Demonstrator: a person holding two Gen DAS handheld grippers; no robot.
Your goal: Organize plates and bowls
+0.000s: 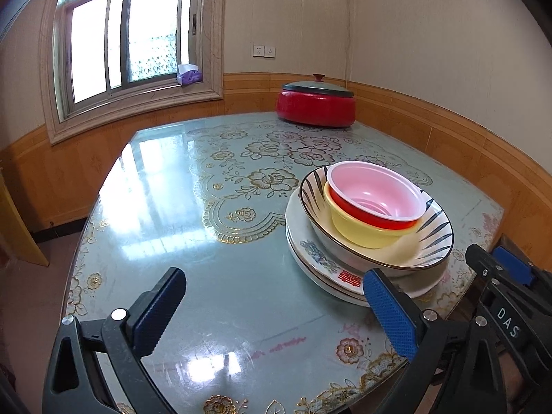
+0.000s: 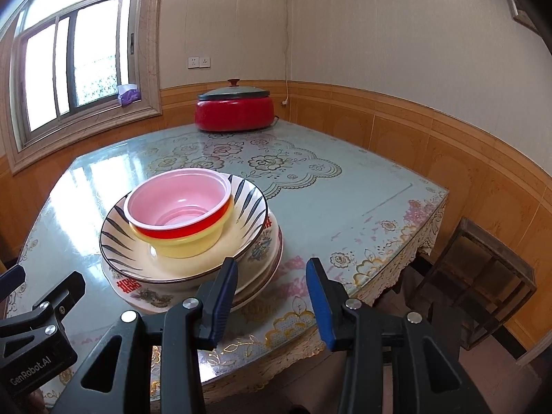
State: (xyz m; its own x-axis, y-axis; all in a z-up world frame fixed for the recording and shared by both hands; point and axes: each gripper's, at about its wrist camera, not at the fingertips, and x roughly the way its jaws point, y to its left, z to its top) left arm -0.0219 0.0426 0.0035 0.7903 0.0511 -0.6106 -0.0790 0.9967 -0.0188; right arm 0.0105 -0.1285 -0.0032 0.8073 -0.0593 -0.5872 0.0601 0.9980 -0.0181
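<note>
The left gripper (image 1: 276, 310) hovers over bare counter (image 1: 207, 258), jaws released and spread wide, empty. Just right of it sits the stack: floral plates (image 1: 317, 258), a striped bowl (image 1: 431, 241), a yellow bowl (image 1: 362, 234), then a red-and-pink bowl (image 1: 376, 193) on top. The right gripper (image 2: 272, 296) hangs at the stack's near right, jaws parted, grasping nothing. A red lidded pot (image 1: 315, 103) stands far.

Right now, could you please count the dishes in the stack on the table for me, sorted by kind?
Bowls: 3, the red bowl with pink inside, the yellow bowl and the striped bowl, nested.
Plates: at least 2, the floral plate and a white plate under it; any more are hidden.
Total: at least 5 dishes.
</note>
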